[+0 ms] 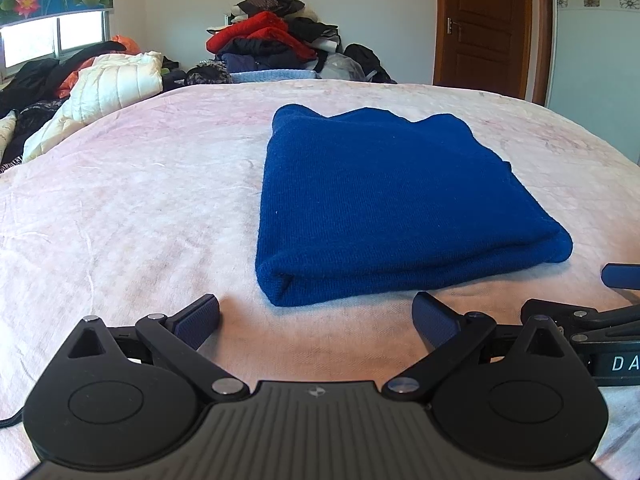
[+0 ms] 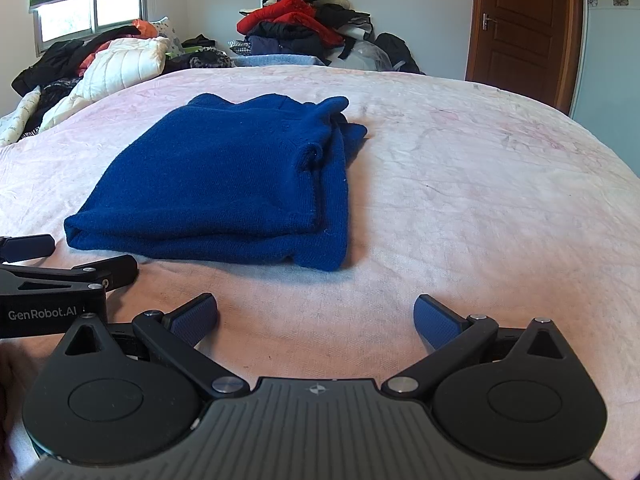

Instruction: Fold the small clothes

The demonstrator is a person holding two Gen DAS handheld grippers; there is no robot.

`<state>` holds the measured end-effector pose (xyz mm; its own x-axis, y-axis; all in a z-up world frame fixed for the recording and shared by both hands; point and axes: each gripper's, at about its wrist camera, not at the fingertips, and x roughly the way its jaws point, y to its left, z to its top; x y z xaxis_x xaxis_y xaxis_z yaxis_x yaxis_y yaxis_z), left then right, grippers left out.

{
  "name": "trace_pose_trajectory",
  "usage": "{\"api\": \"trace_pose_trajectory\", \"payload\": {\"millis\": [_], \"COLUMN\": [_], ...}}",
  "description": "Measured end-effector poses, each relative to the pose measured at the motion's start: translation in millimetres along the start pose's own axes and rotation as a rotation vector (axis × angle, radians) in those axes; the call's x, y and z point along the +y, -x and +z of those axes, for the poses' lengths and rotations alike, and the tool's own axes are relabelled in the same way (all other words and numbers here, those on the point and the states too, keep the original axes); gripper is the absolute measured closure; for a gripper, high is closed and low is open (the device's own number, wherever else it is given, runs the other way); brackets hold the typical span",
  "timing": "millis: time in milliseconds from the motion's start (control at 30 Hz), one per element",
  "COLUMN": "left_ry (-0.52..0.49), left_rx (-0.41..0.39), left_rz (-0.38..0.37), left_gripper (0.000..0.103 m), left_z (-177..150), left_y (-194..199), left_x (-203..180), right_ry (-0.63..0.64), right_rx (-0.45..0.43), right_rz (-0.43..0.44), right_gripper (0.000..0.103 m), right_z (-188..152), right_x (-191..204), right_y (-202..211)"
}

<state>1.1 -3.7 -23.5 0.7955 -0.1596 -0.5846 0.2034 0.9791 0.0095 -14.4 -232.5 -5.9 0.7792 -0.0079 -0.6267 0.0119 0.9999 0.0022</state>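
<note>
Left gripper (image 1: 316,322) black, ribbed grey housing, two round hubs, silver pivot screws, blue textured pads (image 1: 198,322), right gripper (image 2: 316,320) same build, white "GenRobot.AI" lettering on the left gripper's side

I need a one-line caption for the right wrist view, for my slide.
Open right tool facing a folded blue garment on the pink bedspread, left tool alongside.

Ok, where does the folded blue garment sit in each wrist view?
Left wrist: folded blue garment lies right of centre on the pink bedspread.
Right wrist: left of centre, its layered edges facing right.
Shared landmark: red clothes pile against the far wall.
</note>
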Motion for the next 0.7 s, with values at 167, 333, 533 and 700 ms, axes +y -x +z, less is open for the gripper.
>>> {"api": "trace_pose_trajectory", "payload": {"millis": [167, 333, 533, 700], "left_ry": [0.004, 0.007, 0.007, 0.007], "left_rx": [0.000, 0.000, 0.000, 0.000], "left_rz": [0.006, 0.010, 0.010, 0.010], "left_gripper": [0.000, 0.000, 0.000, 0.000], "left_z": [0.3, 0.3, 0.2, 0.2], "left_y": [-0.4, 0.1, 0.1, 0.1], "left_x": [-0.7, -1.4, -1.3, -1.3], "right_ry": [0.000, 0.000, 0.000, 0.000], "right_rx": [0.000, -0.001, -0.001, -0.001], "right_rz": [0.000, 0.001, 0.000, 0.001], "right_gripper": [0.000, 0.000, 0.000, 0.000], "right_z": [-0.5, -0.8, -0.9, -1.0], "right_x": [0.0, 0.1, 0.1, 0.1], "right_y": [0.3, 0.4, 0.2, 0.1]}}
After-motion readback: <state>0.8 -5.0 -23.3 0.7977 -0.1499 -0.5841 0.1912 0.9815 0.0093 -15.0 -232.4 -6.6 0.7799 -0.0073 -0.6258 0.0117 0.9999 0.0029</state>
